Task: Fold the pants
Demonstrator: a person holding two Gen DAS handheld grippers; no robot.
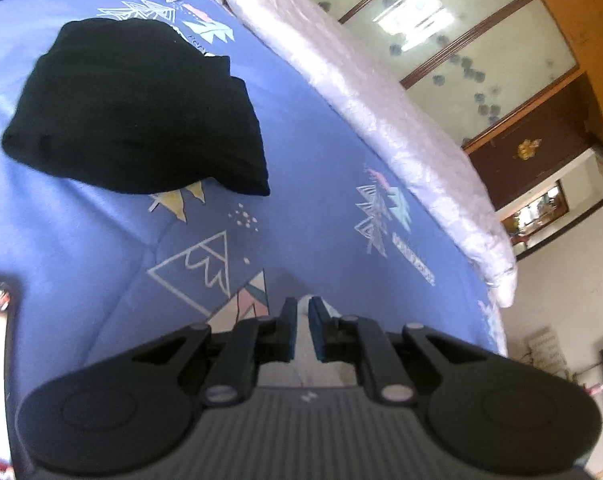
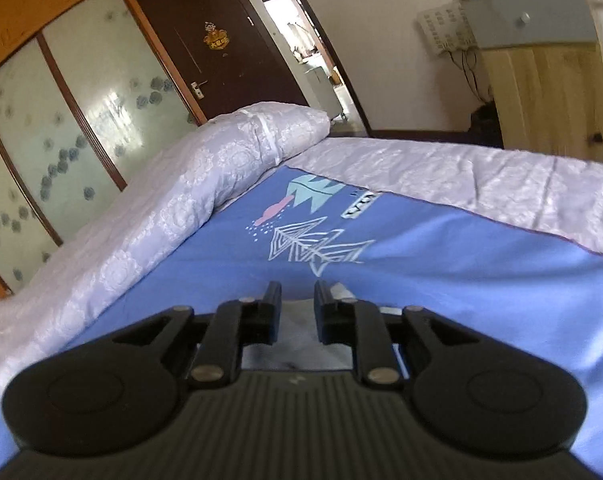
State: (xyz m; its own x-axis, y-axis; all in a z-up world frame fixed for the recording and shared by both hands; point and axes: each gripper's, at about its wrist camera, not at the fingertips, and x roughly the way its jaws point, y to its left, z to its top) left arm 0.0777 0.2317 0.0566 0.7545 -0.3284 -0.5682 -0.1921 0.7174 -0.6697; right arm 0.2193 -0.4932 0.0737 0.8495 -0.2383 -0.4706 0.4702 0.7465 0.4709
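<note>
We see the pants (image 1: 137,108) — black, folded into a thick bundle — lying on the blue sheet (image 1: 321,168) at the upper left of the left wrist view, well apart from the left gripper (image 1: 300,312) at bottom centre. That gripper's blue-padded fingers (image 1: 288,316) stand clenched to a narrow slit, and we see only pale cloth beneath them, nothing pinched between the pads. A white quilt (image 1: 401,128) runs diagonally across the upper right, with frosted sliding doors (image 1: 453,40) behind it.

In the right wrist view the right gripper (image 2: 297,300) hovers low over the same printed sheet, its fingers (image 2: 273,300) released — a plain gap shows between them, with nothing held. The pants do not show in this view. The quilt rolls along the left, a dark door (image 2: 221,40) stands at upper centre, and a wooden cabinet (image 2: 541,92) fills the upper right.
</note>
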